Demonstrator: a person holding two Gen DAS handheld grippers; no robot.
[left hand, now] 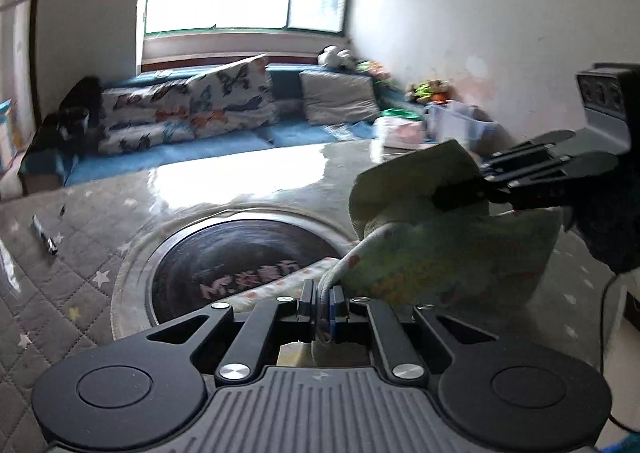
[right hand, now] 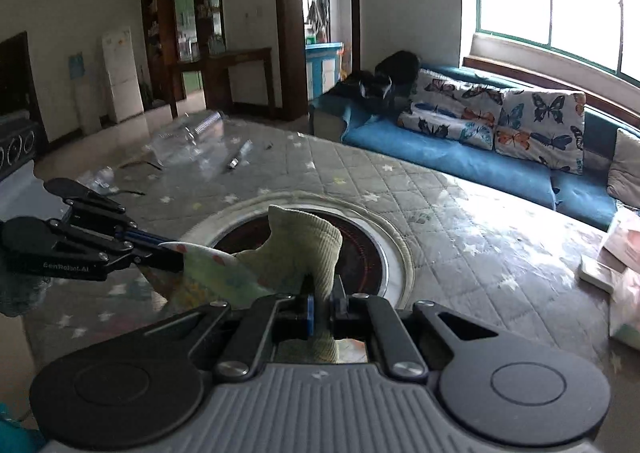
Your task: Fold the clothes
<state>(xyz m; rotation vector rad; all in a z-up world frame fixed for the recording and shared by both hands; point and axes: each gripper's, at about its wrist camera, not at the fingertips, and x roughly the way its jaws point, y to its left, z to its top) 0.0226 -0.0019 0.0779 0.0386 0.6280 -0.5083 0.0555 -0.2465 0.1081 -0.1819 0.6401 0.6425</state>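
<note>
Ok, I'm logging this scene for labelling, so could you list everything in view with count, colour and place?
garment: one, pale green with small coloured print, held up over the table between both grippers
table: one, grey quilted star-print cover under clear film, foreground
round inset: one, dark, centre of table
sofa: one, blue, beyond the table under the window
butterfly cushions: several, white with coloured butterflies, on sofa
grey cushion: one, on sofa
small cylinder: one, dark with silver tip, on table
left hand-held gripper: one, black, shut on garment's edge
right hand-held gripper: one, black, shut on garment's ribbed cuff
</note>
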